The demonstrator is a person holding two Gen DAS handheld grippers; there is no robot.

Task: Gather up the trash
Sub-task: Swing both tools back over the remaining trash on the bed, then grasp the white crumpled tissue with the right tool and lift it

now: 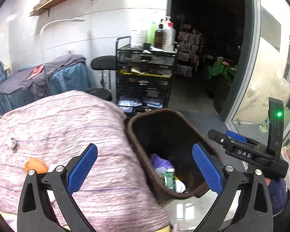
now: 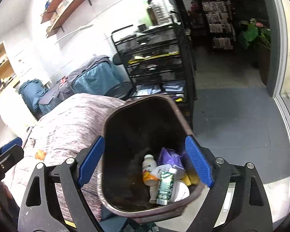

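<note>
Both jaws are seen spread wide and empty above a brown bin: the left gripper and the right gripper; already inside are a green carton, a small bottle and a purple wrapper. An orange scrap and a crumpled grey scrap are left on the pink-covered table; the light scraps could be pushed aside or dragged with the cloth if pinched carelessly.

Brown bin (upright), bottle and carton inside
</note>
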